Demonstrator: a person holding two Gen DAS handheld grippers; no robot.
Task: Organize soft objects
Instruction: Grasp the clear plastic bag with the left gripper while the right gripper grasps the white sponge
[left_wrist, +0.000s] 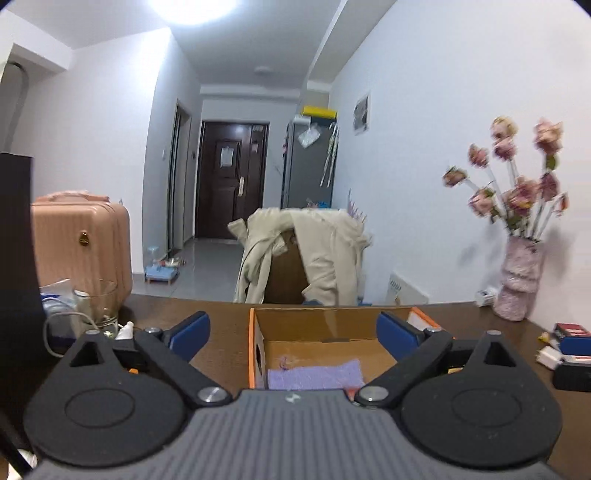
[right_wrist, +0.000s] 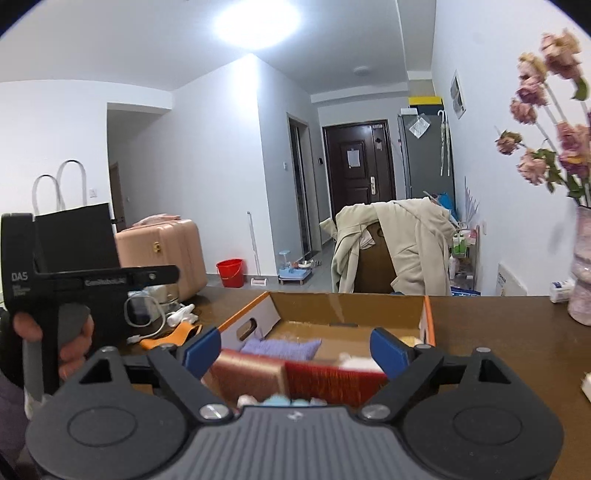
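Box: one purple cloth, two reddish cloths.

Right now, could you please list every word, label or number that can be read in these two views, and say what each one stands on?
"DAS": white letters on the black body of the left tongs, seen in the right wrist view.
Smaller print under it, and the strip on its arm: too blurred to read.
Paper on the dark door: too small.
Small red box on the table: blurred, unreadable.
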